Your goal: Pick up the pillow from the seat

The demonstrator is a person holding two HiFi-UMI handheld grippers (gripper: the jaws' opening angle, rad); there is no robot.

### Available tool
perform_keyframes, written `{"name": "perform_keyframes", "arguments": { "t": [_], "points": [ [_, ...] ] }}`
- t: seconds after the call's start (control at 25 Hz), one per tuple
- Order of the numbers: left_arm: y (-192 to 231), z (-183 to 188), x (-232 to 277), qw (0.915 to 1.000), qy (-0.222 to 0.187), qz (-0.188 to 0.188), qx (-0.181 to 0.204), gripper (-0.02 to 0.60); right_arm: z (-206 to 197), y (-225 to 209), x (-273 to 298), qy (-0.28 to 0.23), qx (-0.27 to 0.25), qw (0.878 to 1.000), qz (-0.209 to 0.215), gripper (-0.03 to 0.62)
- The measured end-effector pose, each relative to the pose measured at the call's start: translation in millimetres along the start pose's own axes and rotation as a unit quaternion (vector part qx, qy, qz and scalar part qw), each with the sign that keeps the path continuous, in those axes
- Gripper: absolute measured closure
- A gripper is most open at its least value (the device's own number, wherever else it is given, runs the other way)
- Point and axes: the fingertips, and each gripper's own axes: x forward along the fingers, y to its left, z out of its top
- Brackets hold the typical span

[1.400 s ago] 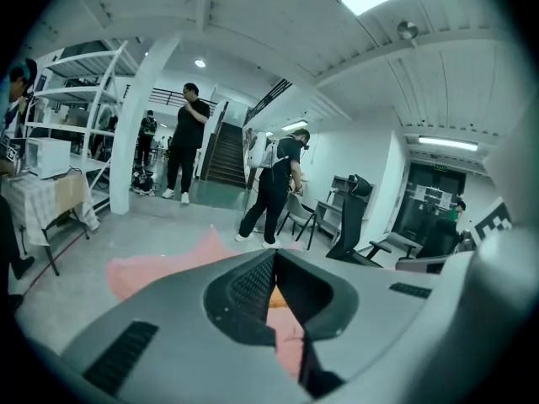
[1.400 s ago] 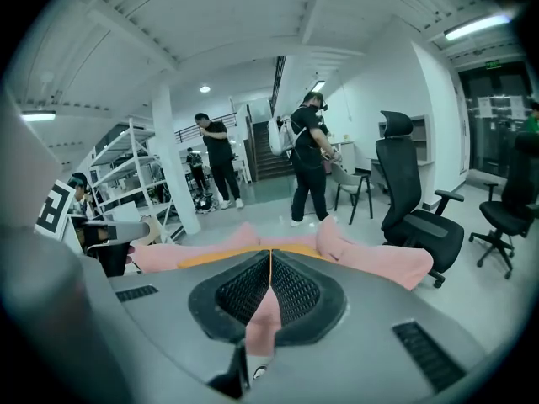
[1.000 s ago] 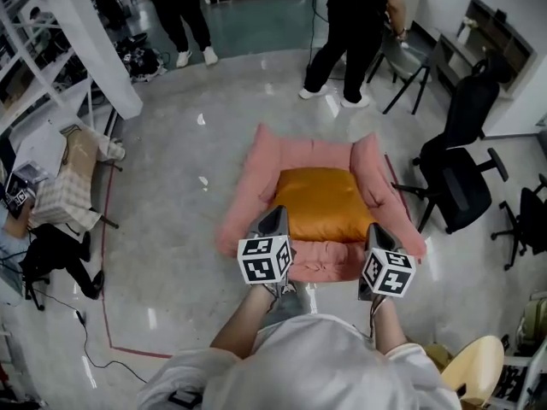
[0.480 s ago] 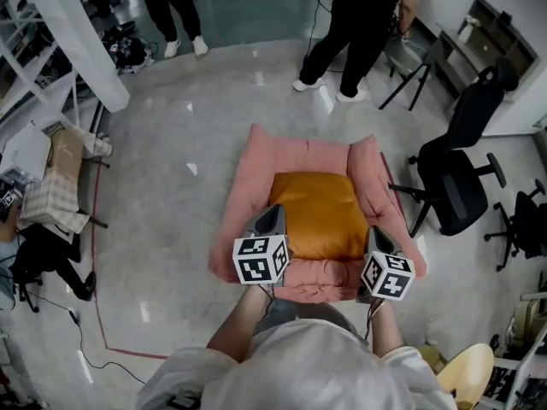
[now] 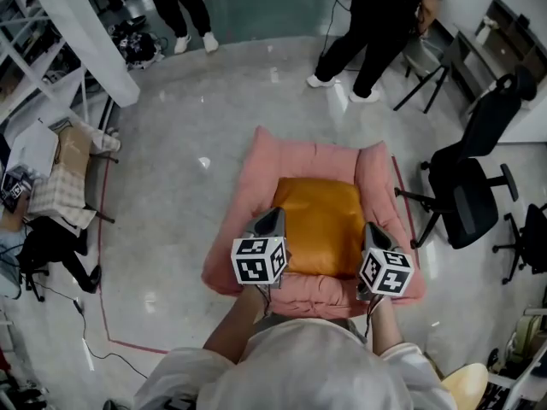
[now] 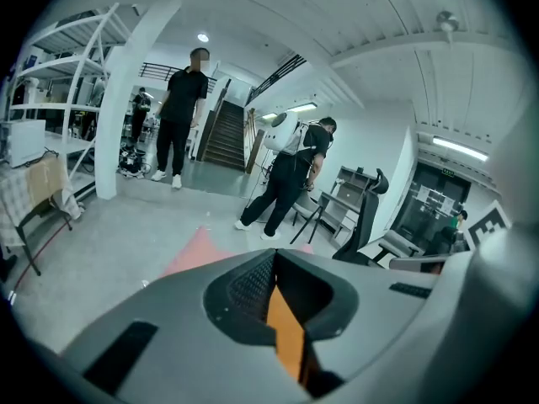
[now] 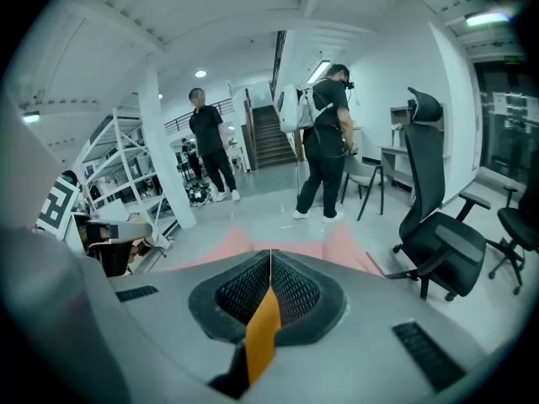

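An orange pillow lies flat on the pink floor seat, between its raised side cushions. In the head view my left gripper hovers over the pillow's left edge, and my right gripper over its right edge. Both are shut and hold nothing. In the left gripper view the shut left gripper points out over the room, with a corner of the pink seat beyond it. The right gripper is shut in its own view too, with the pink seat ahead.
Black office chairs stand just right of the seat. Two people stand on the far floor. At the left are a white pillar, a cloth-draped folding chair and a red floor line.
The seat and pillow have come closer under the grippers as the view moved forward. Both grippers stay shut and keep their places in the view.
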Motion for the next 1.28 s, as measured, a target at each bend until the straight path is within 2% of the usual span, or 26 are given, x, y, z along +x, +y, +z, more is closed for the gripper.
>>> {"name": "perform_keyframes", "arguments": {
  "t": [0.24, 0.56, 0.84, 1.04, 1.08, 1.16, 1.28],
  "points": [
    [3.5, 12.5, 28.5, 1.0000, 0.009, 0.002, -0.001, 0.574, 17.9, -13.1, 20.8, 0.001, -0.015, 1.000, 0.008, 0.565],
    [10.1, 14.6, 68.1, 0.9992, 0.035, 0.019, 0.006, 0.574, 25.6, -33.4, 61.5, 0.021, 0.000, 1.000, 0.010, 0.565],
    [18.4, 14.1, 108.6, 0.9981, 0.056, 0.026, 0.000, 0.572, 14.7, -48.9, 105.9, 0.050, 0.017, 0.998, 0.024, 0.562],
    [26.8, -4.1, 134.9, 0.9959, 0.088, 0.022, -0.005, 0.569, -0.6, -58.4, 134.5, 0.077, 0.021, 0.996, 0.030, 0.555],
    [28.5, -9.9, 138.9, 0.9950, 0.097, 0.021, -0.008, 0.558, -4.7, -60.3, 138.6, 0.084, 0.022, 0.996, 0.031, 0.546],
    [32.4, -21.7, 145.8, 0.9930, 0.116, 0.017, -0.014, 0.474, -14.3, -63.1, 146.1, 0.101, 0.025, 0.994, 0.036, 0.523],
    [37.7, -38.7, 154.3, 0.9891, 0.146, 0.013, -0.018, 0.459, -30.5, -66.5, 154.8, 0.131, 0.025, 0.990, 0.046, 0.482]
  ]
}}
